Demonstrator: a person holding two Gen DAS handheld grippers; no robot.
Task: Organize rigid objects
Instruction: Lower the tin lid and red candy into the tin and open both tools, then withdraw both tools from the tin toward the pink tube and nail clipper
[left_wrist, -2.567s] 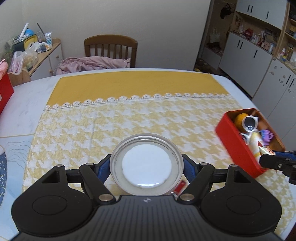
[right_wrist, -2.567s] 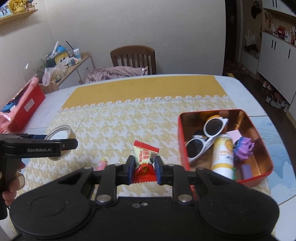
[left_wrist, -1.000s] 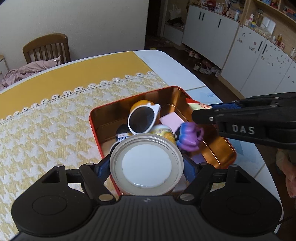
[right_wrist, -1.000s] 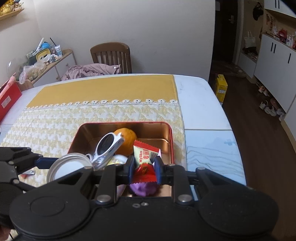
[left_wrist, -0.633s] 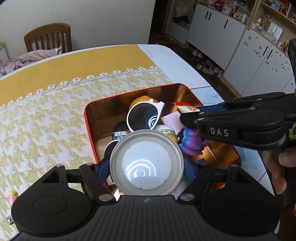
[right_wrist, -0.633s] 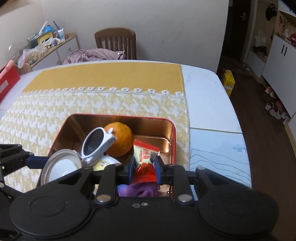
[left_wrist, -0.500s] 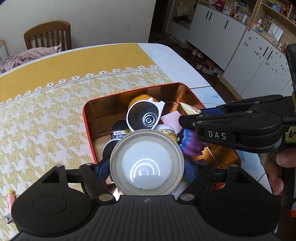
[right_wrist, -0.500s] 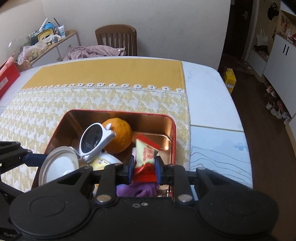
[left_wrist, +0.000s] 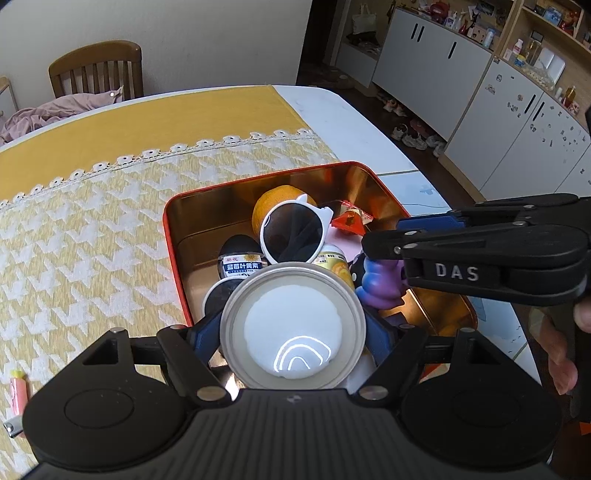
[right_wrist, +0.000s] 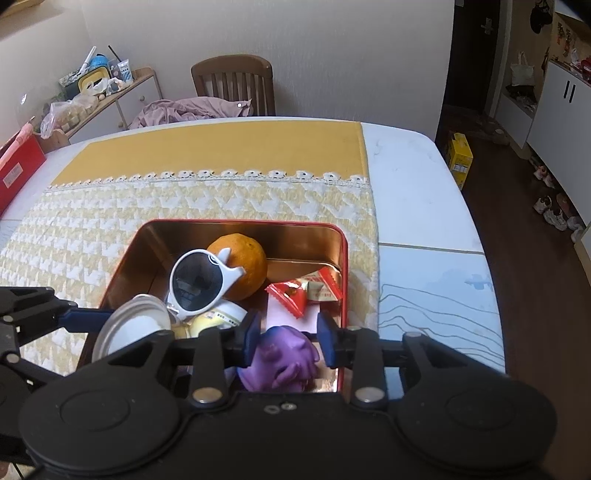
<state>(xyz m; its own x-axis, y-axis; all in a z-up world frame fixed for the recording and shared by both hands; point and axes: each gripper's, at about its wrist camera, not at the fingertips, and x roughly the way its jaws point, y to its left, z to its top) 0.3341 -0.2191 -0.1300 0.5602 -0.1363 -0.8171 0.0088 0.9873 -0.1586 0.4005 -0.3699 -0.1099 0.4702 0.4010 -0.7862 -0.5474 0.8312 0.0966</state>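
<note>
My left gripper (left_wrist: 293, 332) is shut on a round metal lid (left_wrist: 293, 326) with a white centre, held over the near end of the red tin (left_wrist: 173, 236). The lid also shows in the right wrist view (right_wrist: 129, 326). My right gripper (right_wrist: 288, 338) is open and empty above the tin (right_wrist: 345, 258). A red candy packet (right_wrist: 304, 291) lies loose in the tin, also seen in the left wrist view (left_wrist: 349, 221). The tin holds an orange (right_wrist: 245, 266), white sunglasses (right_wrist: 199, 280), a purple toy (right_wrist: 284, 356) and small bottles (left_wrist: 242, 258).
The tin sits on a yellow patterned tablecloth (right_wrist: 92, 221) near the table's right edge (right_wrist: 443, 229). A small pink item (left_wrist: 18, 389) lies on the cloth at the left. A wooden chair (right_wrist: 232, 83) stands at the far side. A red box (right_wrist: 16, 170) is at the far left.
My right gripper has opened and let go of the candy packet, which now lies in the tin. My left gripper still holds the lid over the tin.
</note>
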